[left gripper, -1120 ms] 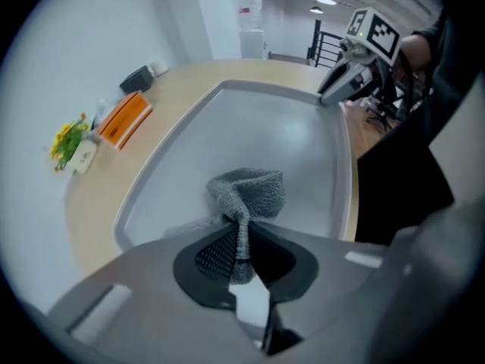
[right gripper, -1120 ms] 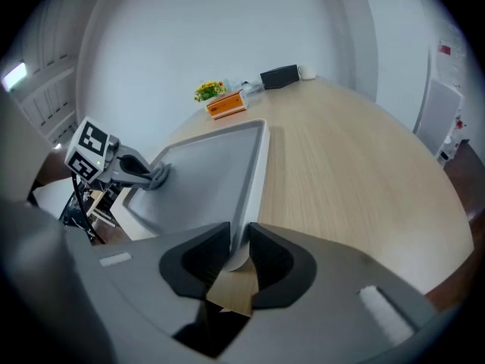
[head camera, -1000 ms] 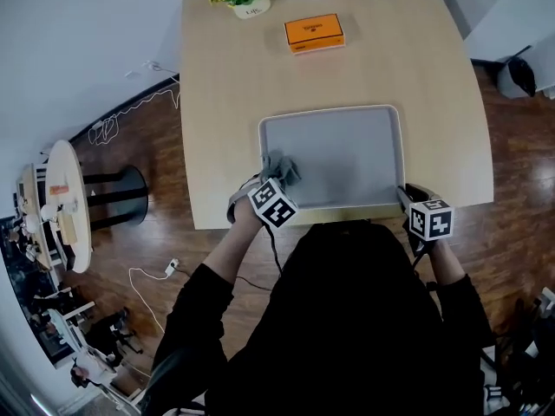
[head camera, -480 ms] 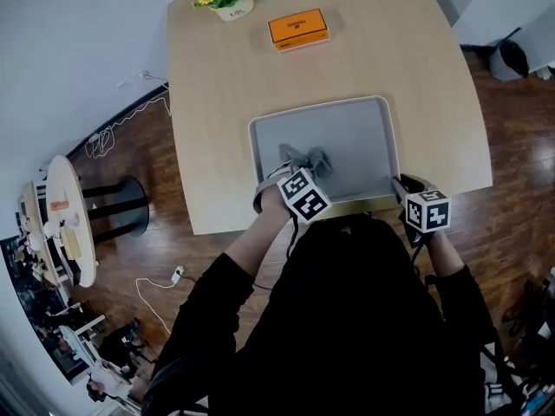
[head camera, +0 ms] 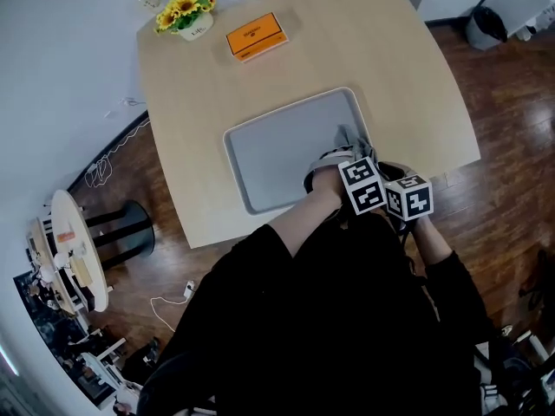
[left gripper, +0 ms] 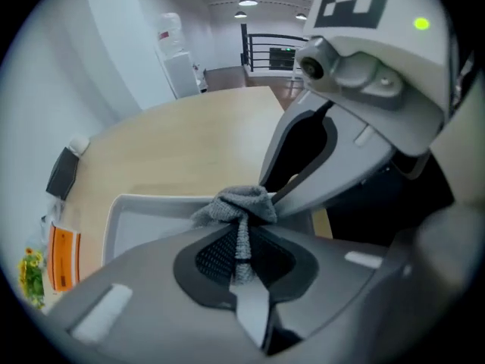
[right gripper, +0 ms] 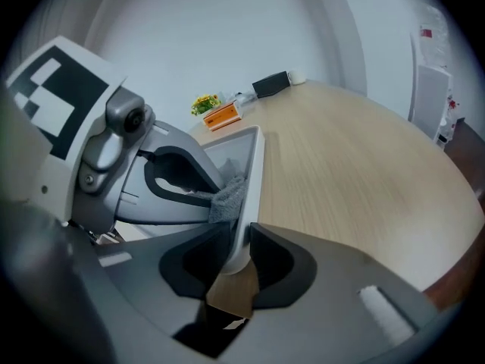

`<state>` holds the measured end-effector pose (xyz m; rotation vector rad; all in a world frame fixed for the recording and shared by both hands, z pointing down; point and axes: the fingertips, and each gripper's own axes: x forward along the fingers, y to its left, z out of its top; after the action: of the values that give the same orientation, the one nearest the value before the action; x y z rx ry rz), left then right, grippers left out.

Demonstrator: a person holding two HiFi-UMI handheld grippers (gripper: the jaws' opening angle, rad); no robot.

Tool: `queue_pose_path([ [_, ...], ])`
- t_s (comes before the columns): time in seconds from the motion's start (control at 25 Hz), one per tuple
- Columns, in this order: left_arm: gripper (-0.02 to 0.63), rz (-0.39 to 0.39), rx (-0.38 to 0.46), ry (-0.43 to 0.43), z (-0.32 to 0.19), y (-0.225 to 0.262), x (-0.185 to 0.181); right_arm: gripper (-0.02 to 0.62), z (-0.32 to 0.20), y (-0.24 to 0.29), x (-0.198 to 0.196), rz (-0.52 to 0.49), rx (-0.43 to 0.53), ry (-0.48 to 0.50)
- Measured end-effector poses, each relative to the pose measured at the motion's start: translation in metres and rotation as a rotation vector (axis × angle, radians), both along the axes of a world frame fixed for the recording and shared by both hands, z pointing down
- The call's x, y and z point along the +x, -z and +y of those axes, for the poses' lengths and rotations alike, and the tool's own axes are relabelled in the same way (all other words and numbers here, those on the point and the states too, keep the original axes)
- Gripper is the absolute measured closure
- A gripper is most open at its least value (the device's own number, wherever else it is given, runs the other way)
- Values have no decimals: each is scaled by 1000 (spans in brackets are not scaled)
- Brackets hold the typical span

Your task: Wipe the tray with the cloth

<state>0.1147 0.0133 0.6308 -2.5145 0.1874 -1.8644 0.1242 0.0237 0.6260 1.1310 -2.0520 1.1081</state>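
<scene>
Since the earlier frame, we note that the left gripper (head camera: 341,152) has carried the cloth (head camera: 348,137) across the tray (head camera: 269,141), from its near left corner to its near right corner. The cloth now lies bunched on the tray floor at that corner. The left gripper's jaws are pressed together on a fold of it, and the rest spills out ahead of the jaw tips. The right gripper (head camera: 381,170) stands just beside the left one, on its right, with its jaws clamped on the tray's right rim close to the same corner. The tray lies flat on the wooden table (head camera: 390,68). Well beyond both grippers, toward the table's far edge, we record an orange box (head camera: 257,36) and a pot of yellow flowers (head camera: 184,9).
</scene>
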Motion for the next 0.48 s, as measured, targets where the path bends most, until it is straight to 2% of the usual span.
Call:
queue_pose_path([
  [0.08,600,20,-14,42,4,1,-16,509,1,2,3,-12,-1,-7],
  [0.2,600,42,-42,129,18,2,-68,519,6,7,7,-11,-4,-22],
  [0.32,600,48,-96,274,38,1,-143,526,12,9,9,4,-5,-16],
  [0.4,600,19,-122,386,50,-1,-200,525,12,8,8,24,-5,2],
  [0.48,600,-32,-113,483,62,-3,-257,523,12,7,6,40,-10,28],
])
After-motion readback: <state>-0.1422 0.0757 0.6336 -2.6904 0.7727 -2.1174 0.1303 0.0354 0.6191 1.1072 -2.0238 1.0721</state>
